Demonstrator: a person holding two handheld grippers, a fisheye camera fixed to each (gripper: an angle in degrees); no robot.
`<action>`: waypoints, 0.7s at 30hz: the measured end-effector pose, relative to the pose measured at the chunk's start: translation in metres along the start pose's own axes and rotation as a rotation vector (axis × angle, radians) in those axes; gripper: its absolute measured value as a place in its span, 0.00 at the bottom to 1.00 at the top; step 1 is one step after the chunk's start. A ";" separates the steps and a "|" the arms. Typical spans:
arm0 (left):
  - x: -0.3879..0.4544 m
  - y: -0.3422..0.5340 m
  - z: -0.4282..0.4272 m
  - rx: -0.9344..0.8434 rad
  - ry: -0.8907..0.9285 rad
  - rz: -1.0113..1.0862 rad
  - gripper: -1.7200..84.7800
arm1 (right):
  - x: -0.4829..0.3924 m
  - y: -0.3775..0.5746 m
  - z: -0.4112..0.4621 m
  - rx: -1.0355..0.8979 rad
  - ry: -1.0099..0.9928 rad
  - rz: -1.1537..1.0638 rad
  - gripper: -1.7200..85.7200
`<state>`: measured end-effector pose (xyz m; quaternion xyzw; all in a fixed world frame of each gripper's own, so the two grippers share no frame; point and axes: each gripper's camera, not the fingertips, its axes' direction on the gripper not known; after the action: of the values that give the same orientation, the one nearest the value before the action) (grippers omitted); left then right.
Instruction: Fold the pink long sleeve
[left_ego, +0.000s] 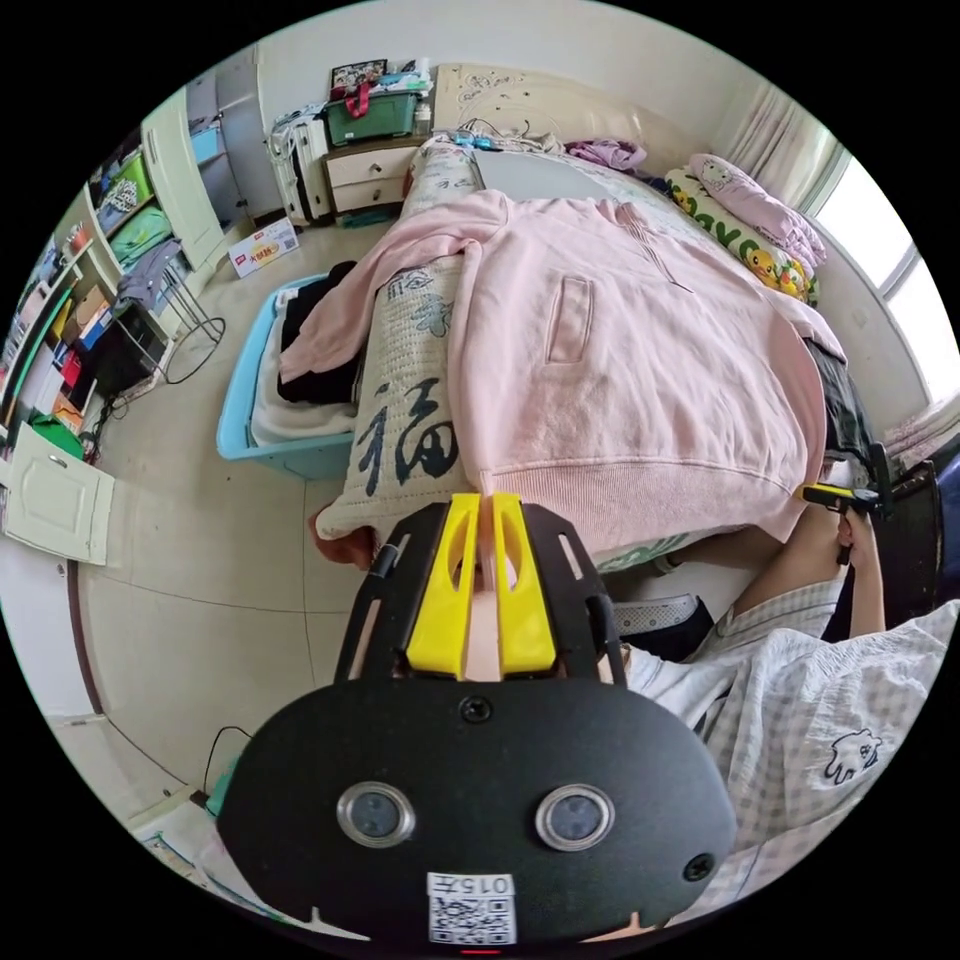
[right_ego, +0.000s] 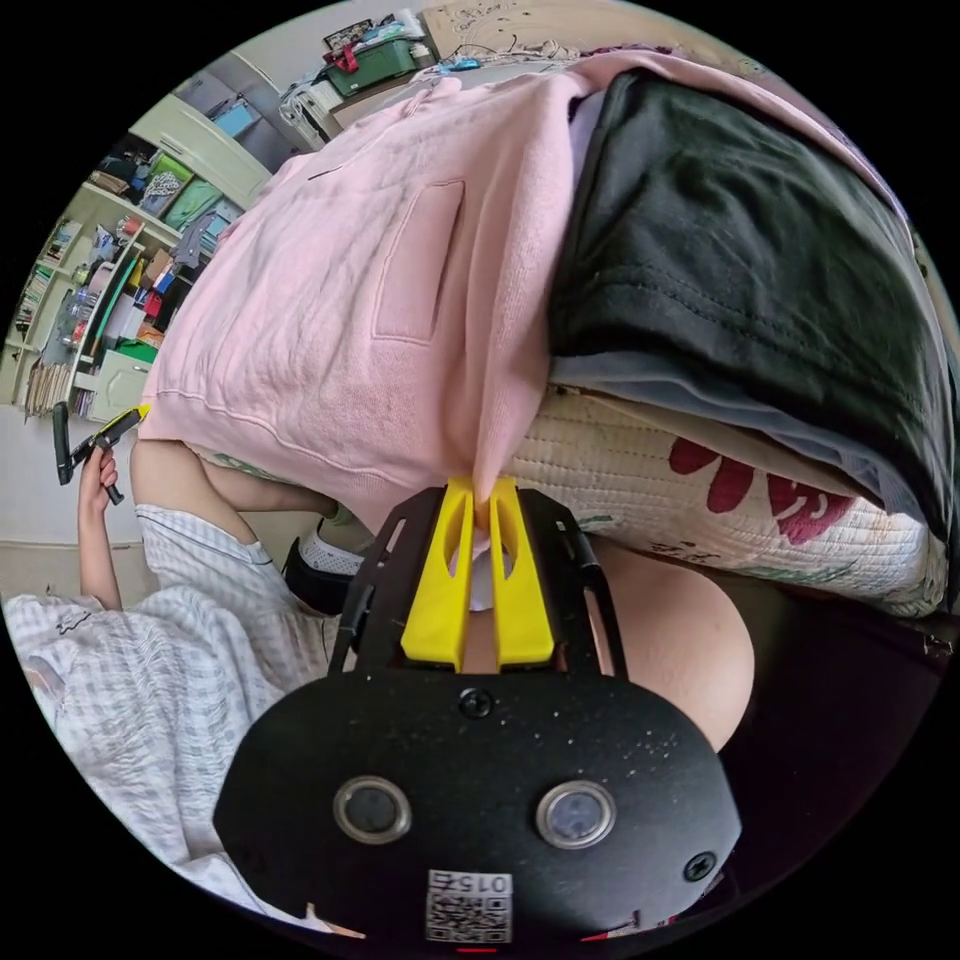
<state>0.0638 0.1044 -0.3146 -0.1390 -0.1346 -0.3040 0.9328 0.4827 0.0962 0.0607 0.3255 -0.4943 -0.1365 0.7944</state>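
The pink long sleeve (left_ego: 610, 360) lies spread front-up across the bed, its ribbed hem hanging over the near edge and one sleeve (left_ego: 330, 310) draped off the bed's side toward a bin. My left gripper (left_ego: 484, 500) is shut on one corner of the hem. The right gripper (left_ego: 835, 495) appears far right at the other hem corner. In the right gripper view the pink long sleeve (right_ego: 380, 300) fills the upper left, and my right gripper (right_ego: 482, 488) is shut on its hem corner. The left gripper (right_ego: 115, 428) shows small at the far left, in a hand.
A black garment (right_ego: 760, 260) on grey cloth lies on the quilted bed cover (right_ego: 700, 470) beside the pink top. A blue bin (left_ego: 285, 400) of clothes stands on the floor by the bed. Shelves (left_ego: 90, 300), a nightstand (left_ego: 365, 170) and pillows (left_ego: 750, 220) surround it. The person's checked clothing (left_ego: 800, 720) is close.
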 end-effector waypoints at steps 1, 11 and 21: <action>0.003 0.005 0.000 0.005 -0.033 -0.002 0.03 | -0.001 0.000 -0.003 0.008 -0.017 0.002 0.03; 0.008 0.007 0.063 -0.002 0.126 -0.061 0.11 | -0.052 -0.026 -0.036 0.047 -0.022 -0.005 0.03; 0.040 0.029 0.120 -0.064 -0.118 0.042 0.01 | -0.089 -0.086 -0.067 -0.034 0.012 0.011 0.03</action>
<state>0.0928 0.1468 -0.1952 -0.1891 -0.1764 -0.2799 0.9245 0.5081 0.1048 -0.0776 0.3098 -0.4891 -0.1386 0.8035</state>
